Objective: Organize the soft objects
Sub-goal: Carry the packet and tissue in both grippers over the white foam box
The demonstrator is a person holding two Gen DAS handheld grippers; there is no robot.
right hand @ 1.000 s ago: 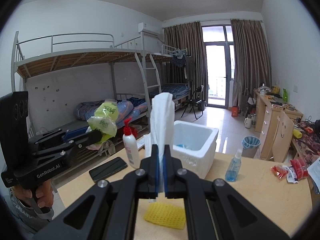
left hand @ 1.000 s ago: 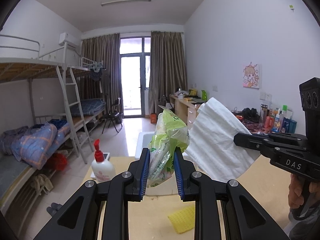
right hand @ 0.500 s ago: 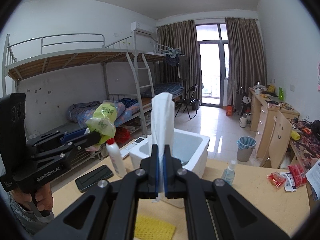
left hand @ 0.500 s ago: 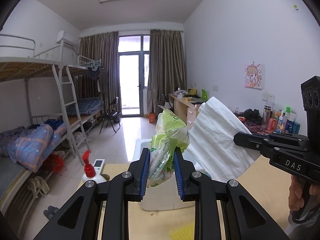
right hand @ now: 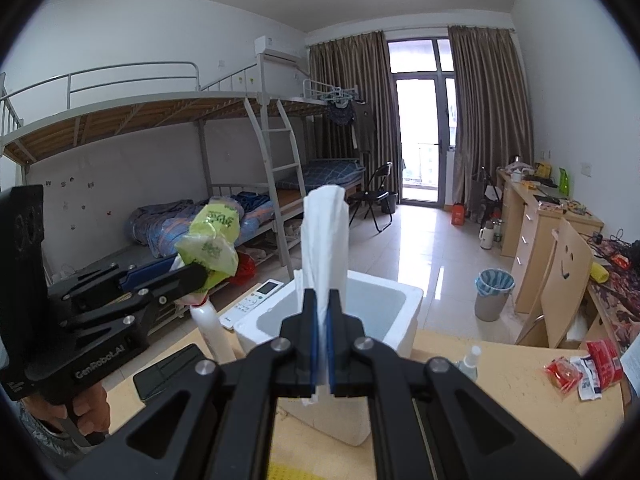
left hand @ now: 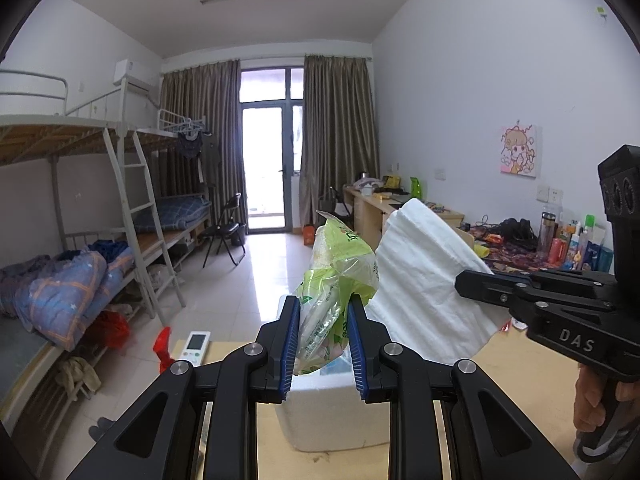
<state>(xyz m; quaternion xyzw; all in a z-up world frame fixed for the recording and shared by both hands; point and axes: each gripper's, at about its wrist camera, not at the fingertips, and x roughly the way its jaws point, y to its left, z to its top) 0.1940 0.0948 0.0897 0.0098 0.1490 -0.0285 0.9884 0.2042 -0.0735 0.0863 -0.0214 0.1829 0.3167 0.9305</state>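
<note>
Lettering shows on both tools: "DAS" in white on the side of the right claw point(left hand: 466, 282), and "GenRobot.AI" on the body of the left claw point(right hand: 196, 276). Green print covers the plastic bag point(left hand: 334, 280), but the characters are too small to read.

Two claws are up, each clamped on one soft thing. The left claw point(left hand: 323, 344) pinches the crumpled green bag between its blue pads, the bag standing up out of the jaws. The right claw point(right hand: 322, 344) is closed tight on a folded white cloth point(right hand: 323, 236), which rises upright from the pads; in the left wrist view the cloth point(left hand: 424, 280) fans out broad just beside the bag.

One white foam box point(right hand: 404, 300) sits open on the desk point(right hand: 520, 396), directly below and ahead of both claws. Also on the desk: one red-capped white bottle point(right hand: 212, 328), one remote control point(left hand: 195, 346), one dark phone point(right hand: 168, 368), one small spray bottle point(right hand: 468, 360) and a few red snack packets point(right hand: 580, 368).
</note>
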